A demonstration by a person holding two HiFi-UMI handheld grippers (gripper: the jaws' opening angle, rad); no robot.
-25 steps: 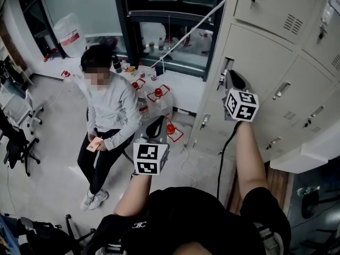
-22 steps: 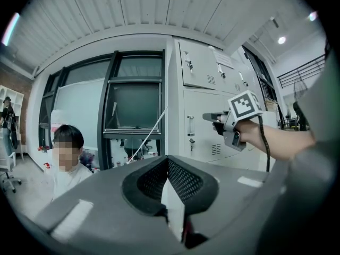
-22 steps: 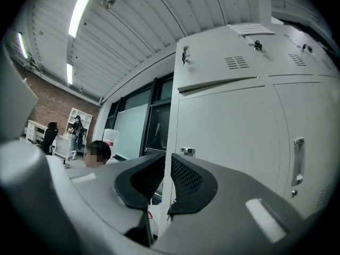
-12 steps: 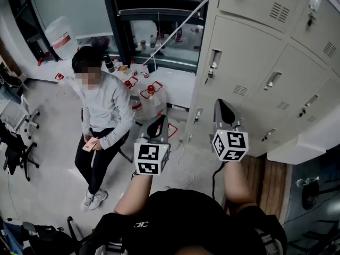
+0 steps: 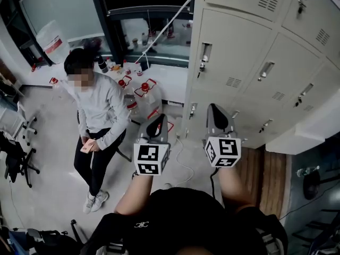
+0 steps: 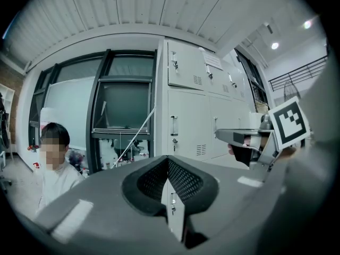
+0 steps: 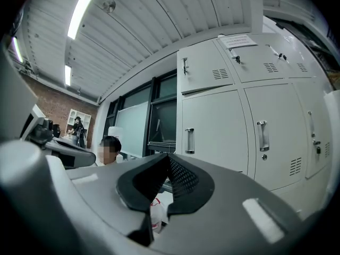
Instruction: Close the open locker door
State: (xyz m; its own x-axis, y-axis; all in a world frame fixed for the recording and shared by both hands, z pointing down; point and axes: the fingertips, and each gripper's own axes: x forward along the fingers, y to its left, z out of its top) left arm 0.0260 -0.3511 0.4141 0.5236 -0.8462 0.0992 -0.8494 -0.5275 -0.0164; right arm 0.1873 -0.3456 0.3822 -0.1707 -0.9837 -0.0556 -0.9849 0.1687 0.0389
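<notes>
Hovering off the pale grey steel lockers, doors all flush, left claw and right claw are pressed together, empty; closing seems done.

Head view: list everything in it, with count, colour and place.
Lockers: one bank, pale grey, upper right, visible doors shut.
Seated person: one, grey top, dark trousers, left.
Jugs: several, clear with red caps, between the person and the lockers.
Cable: one, white, slanting, top centre.
Office chair: one, black, left edge.
Left gripper: one, grey, shut, empty, centre.
Right gripper: one, grey, shut, empty, before the lockers.
</notes>
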